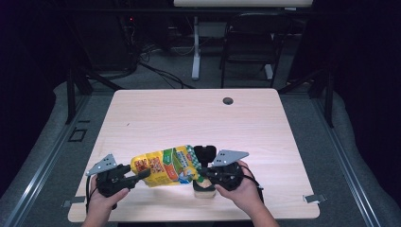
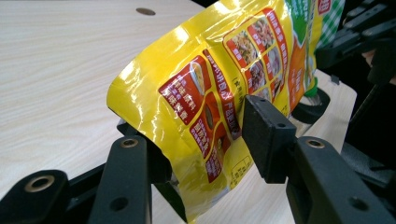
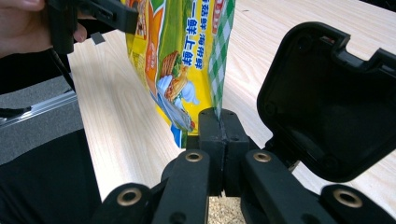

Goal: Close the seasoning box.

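The right gripper [image 3: 219,135] pinches the yellow snack bag's [image 1: 165,166] checked edge, holding it above the table [image 1: 189,118] (near the front edge). The left gripper [image 2: 196,140] stands spread around its other end, seemingly loosening its hold.

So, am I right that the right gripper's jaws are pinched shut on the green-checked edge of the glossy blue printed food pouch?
Not quite: the glossy printed food pouch is yellow, not blue. The right gripper view shows the right gripper shut on its green-checked edge, as you said.
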Motion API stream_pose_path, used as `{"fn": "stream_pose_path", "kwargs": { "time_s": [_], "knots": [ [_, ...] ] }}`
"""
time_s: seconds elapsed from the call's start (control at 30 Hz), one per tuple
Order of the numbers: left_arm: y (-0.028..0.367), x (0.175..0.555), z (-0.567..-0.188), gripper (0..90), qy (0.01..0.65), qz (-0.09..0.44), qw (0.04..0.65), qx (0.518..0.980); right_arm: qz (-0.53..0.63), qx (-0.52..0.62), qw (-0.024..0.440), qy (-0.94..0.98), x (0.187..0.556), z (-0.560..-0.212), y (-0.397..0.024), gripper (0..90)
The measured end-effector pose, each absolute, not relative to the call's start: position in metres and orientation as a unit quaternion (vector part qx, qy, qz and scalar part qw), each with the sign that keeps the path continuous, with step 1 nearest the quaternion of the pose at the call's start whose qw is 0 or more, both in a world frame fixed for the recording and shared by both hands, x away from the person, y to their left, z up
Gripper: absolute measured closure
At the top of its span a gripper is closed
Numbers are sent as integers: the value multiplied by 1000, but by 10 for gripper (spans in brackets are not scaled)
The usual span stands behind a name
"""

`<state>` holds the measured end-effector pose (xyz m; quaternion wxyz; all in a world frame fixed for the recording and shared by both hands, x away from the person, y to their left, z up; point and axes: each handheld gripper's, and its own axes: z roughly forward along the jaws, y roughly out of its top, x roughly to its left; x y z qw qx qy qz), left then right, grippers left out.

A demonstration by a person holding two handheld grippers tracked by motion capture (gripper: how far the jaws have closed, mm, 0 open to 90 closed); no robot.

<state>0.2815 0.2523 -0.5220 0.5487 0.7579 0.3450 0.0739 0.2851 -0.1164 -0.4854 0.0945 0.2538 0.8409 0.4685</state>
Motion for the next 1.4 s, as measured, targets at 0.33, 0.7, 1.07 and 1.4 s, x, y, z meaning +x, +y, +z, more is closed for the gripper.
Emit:
{"fn": "stream_pose_path", "kwargs": {
  "time_s": [0.33,0.7,1.07,1.4],
  "knots": [
    [253,280,-531,549,349,79,541,761,475,252,95,838,285,-486,-115,900],
    [252,278,-543,544,358,82,525,768,480,247,97,836,283,-484,-112,900],
    [247,275,-542,546,357,82,532,764,488,250,104,830,283,-480,-115,900],
    [246,276,-548,548,355,81,521,772,494,250,103,827,284,-477,-117,900]
  ]
}}
